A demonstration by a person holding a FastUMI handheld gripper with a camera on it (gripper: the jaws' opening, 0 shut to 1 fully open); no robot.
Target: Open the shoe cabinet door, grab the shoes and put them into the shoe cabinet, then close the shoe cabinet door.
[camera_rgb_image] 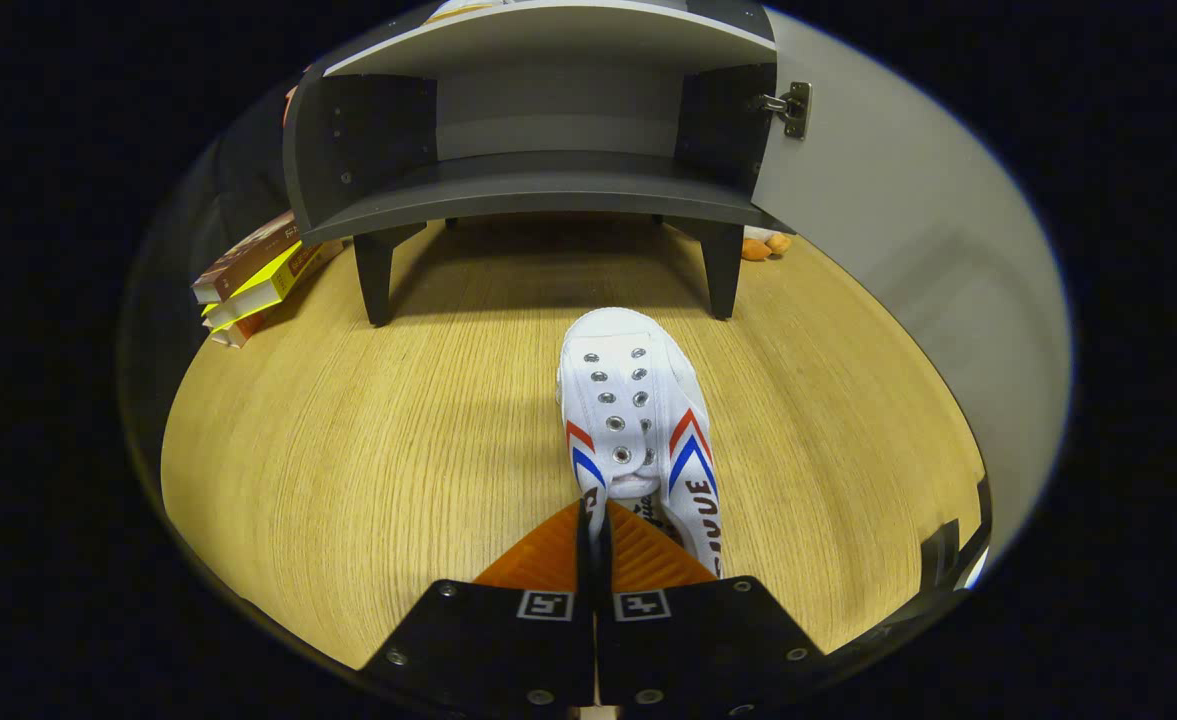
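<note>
White canvas shoe (636,420) hung pinched at its heel in the closed gripper (596,530), toe aimed straight at the far, open cabinet (548,190).

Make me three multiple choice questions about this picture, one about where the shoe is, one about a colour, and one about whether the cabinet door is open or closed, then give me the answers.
1. Where is the white shoe?
A. on the cabinet's shelf
B. on the wooden floor before the cabinet, its near rim pinched by the gripper
C. on top of the books

2. What colour are the chevron stripes on the shoe's sides?
A. red and blue
B. green and yellow
C. black only

3. What state is the cabinet door in?
A. shut
B. swung open to the right
C. taken off

Answers: 1 B, the shoe lies ahead of the cabinet legs with its rim between the closed fingers. 2 A, red over blue on both sides. 3 B, the hinge and bare shelf show, the door standing out to the right.
</note>
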